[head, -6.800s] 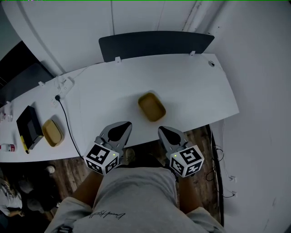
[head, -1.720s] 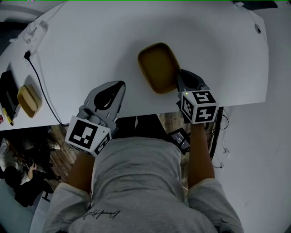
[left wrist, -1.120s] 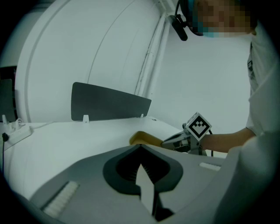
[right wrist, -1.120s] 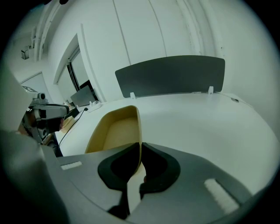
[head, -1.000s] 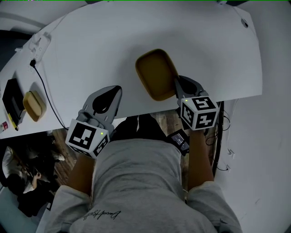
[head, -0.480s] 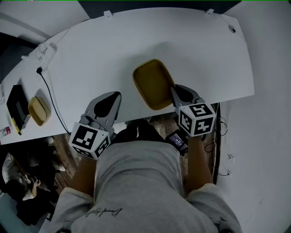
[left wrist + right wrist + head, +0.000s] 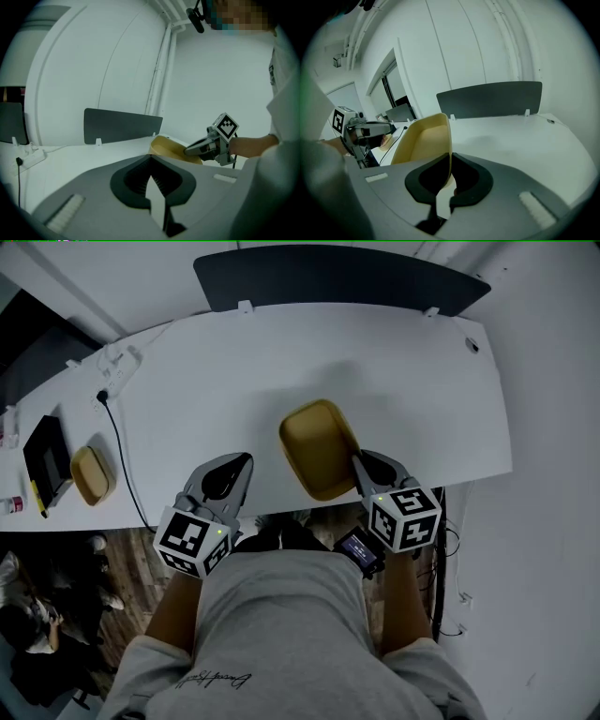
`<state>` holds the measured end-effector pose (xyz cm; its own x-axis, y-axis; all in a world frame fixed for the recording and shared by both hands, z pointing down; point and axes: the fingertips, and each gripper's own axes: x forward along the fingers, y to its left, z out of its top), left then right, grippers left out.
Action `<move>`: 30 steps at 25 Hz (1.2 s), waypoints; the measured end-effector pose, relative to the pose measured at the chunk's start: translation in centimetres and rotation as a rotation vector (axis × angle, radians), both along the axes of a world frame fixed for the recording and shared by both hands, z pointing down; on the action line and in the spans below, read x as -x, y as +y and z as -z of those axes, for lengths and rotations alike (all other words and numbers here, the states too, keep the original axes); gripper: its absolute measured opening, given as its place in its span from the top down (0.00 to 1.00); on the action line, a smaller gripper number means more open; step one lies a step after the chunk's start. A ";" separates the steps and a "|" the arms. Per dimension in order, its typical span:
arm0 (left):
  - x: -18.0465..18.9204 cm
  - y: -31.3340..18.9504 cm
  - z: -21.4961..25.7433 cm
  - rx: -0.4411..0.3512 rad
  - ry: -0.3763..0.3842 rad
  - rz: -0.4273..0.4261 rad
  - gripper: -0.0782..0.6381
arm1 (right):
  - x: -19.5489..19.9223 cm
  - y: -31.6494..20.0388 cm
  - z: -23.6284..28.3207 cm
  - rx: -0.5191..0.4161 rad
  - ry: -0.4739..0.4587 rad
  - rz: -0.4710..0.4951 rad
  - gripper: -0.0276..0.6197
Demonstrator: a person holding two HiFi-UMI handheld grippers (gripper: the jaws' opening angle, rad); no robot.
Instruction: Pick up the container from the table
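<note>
The container [image 7: 317, 442] is a shallow mustard-yellow tray. My right gripper [image 7: 359, 463] is shut on its near right rim and holds it tilted above the white table [image 7: 234, 362], near the front edge. In the right gripper view the thin rim of the container [image 7: 424, 140] runs down between the pads of my right gripper [image 7: 450, 164]. My left gripper [image 7: 239, 463] is shut on nothing, left of the container over the table's front edge. In the left gripper view its jaws [image 7: 151, 159] meet, and the container [image 7: 166, 146] shows beyond with the right gripper [image 7: 193, 149] on it.
A second tan container [image 7: 93, 474] and a black box [image 7: 49, 457] lie at the table's left end. A black cable [image 7: 122, 451] runs to a power strip [image 7: 117, 362]. A dark partition screen [image 7: 337, 277] stands along the far edge. White walls close in on the right.
Early on both grippers hung before the table edge and the container lay flat. The right gripper has since closed on its rim and raised and tilted it. The left gripper barely moved.
</note>
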<state>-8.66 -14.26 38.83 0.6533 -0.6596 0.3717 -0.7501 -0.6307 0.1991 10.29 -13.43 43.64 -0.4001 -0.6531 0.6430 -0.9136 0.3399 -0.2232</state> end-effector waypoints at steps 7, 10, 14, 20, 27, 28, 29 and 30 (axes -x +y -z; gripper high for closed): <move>0.5 0.3 0.5 -0.008 -0.002 -0.006 0.89 | 1.1 0.6 1.0 0.008 -0.021 0.006 0.91; 0.3 0.4 0.5 -0.020 -0.019 -0.020 0.89 | 1.3 0.7 1.4 0.001 -0.019 0.009 0.91; 0.0 0.4 0.4 -0.028 -0.038 -0.040 0.89 | 1.5 0.6 1.6 -0.005 -0.019 0.012 0.91; -0.6 0.3 0.2 -0.016 -0.026 -0.057 0.89 | 1.0 0.4 1.8 -0.008 -0.014 0.004 0.91; -1.1 0.2 0.4 -0.018 -0.031 -0.078 0.89 | 0.5 0.2 1.9 -0.008 -0.008 0.005 0.91; -1.2 0.2 0.4 -0.018 -0.034 -0.084 0.89 | 0.5 0.2 1.9 -0.007 -0.008 0.007 0.91; -1.2 0.2 0.4 -0.018 -0.037 -0.088 0.89 | 0.6 0.2 1.9 -0.006 -0.009 0.009 0.91; -1.2 0.3 0.4 -0.018 -0.039 -0.090 0.89 | 0.6 0.2 1.8 -0.005 -0.009 0.010 0.91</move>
<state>-7.44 -14.00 38.41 0.6954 -0.6058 0.3866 -0.6972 -0.6991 0.1586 9.69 -13.28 41.82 -0.4120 -0.6525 0.6360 -0.9082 0.3500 -0.2293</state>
